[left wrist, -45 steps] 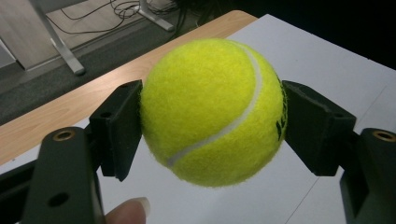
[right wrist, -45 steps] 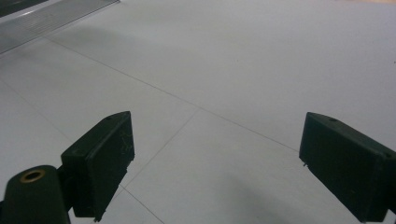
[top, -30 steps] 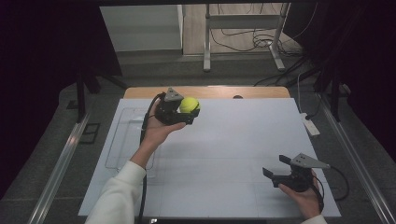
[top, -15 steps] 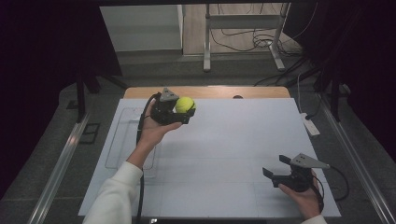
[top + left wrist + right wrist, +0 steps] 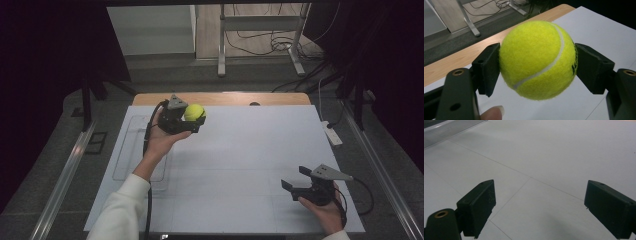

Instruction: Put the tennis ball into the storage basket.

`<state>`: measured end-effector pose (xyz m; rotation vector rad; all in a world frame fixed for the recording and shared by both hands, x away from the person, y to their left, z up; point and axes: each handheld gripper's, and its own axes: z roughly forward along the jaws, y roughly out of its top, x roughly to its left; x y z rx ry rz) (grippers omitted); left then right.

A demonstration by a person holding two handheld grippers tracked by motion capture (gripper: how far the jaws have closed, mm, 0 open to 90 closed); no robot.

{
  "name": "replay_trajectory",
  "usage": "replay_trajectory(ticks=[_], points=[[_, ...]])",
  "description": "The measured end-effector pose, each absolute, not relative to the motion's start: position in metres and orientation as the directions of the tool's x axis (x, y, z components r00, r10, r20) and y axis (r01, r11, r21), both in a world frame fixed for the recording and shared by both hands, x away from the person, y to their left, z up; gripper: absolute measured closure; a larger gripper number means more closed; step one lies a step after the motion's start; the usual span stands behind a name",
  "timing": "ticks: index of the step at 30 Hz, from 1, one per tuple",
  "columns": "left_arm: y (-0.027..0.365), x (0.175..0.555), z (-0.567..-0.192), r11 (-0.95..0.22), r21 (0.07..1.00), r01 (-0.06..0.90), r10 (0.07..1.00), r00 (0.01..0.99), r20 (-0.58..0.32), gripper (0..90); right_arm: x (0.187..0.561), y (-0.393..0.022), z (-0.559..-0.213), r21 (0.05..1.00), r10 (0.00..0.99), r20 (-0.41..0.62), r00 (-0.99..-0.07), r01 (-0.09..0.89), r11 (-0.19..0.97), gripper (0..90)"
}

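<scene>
One ball (image 5: pixel 194 112) is clamped across its middle by the left gripper (image 5: pixel 192 120), held above the table (image 5: pixel 250 165) at upper left. We judge it light, springy and fuzzy: grips well, rolls if dropped. Right gripper (image 5: pixel 296 180) fingers are spread, with nothing between them.

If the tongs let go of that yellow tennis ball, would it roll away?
Probably yes. The tennis ball is round and the white table looks flat and smooth, so it would likely roll. Its fuzzy felt probably keeps it from slipping between the left tongs, which pinch it on both sides. It looks light, held up easily in one hand.
</scene>
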<state>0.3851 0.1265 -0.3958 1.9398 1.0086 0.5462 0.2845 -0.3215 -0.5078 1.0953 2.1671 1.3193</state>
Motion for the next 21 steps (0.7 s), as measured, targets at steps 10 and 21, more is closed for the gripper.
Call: replay_trajectory(ticks=[10, 21], points=[[0.135, 0.385, -0.398, -0.297, 0.843, 0.448, 0.830, 0.558, -0.004, 26.7, 0.285, -0.321, -0.508, 0.868, 0.776, 0.074, -0.626, 0.424, 0.259, 10.6], [0.147, 0.384, -0.398, -0.280, 0.847, 0.452, 0.847, 0.531, -0.002, 26.8, 0.285, -0.321, -0.508, 0.868, 0.777, 0.074, -0.625, 0.424, 0.258, 10.6]])
